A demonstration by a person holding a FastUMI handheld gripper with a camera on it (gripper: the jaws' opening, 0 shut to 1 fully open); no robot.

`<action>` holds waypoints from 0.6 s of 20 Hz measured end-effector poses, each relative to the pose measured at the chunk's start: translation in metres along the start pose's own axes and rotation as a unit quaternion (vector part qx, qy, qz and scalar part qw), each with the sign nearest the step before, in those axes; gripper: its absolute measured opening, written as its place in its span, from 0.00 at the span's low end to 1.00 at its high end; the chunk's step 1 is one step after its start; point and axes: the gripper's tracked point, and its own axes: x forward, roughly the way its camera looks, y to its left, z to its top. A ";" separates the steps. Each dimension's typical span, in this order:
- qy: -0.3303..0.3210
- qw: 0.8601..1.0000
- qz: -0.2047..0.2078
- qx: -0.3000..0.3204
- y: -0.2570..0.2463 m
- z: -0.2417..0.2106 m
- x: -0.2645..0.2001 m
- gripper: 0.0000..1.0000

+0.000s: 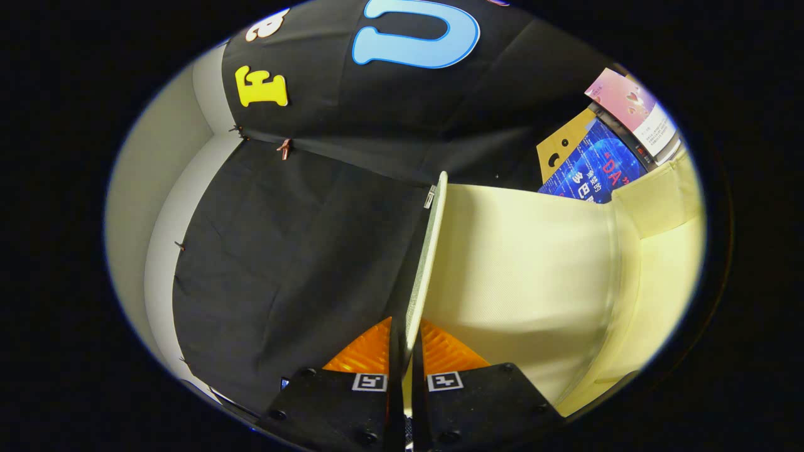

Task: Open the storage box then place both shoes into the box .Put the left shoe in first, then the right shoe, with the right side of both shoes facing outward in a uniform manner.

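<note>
The storage box's lid point(521, 263) is a pale cream panel, lifted and seen nearly edge-on, its thin rim point(428, 257) running away from the fingers. My gripper point(405, 342) is shut on that rim, one finger on each side of the panel. The lid's inner face spreads out to the right of the fingers. More cream box wall point(659, 251) stands beyond it on the right.
Black cloth point(282, 251) covers the surface and wall to the left of the lid. A grey-white wall point(151, 207) stands at the far left. Beyond the box are a blue printed board point(593, 169), a tan cardboard piece point(562, 147) and a pink card point(631, 103).
</note>
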 end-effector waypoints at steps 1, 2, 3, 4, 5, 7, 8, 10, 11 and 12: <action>0.001 1.000 0.002 0.003 0.001 -0.001 0.002 0.11; 0.001 1.000 -0.003 0.003 -0.001 0.000 0.001 0.12; 0.005 1.000 -0.009 0.000 -0.005 -0.002 0.002 0.13; 0.008 1.000 -0.014 -0.002 -0.008 -0.004 0.001 0.22; 0.011 1.000 -0.016 -0.006 -0.009 -0.006 0.001 0.30; 0.015 1.000 -0.017 -0.016 -0.008 -0.008 -0.004 0.44; 0.016 1.000 -0.015 -0.021 -0.007 -0.008 -0.008 0.52; 0.013 0.999 -0.017 -0.038 -0.007 -0.005 -0.017 0.66; 0.009 0.999 -0.020 -0.048 -0.010 -0.002 -0.021 0.68; 0.005 0.998 -0.026 -0.057 -0.013 0.001 -0.028 0.73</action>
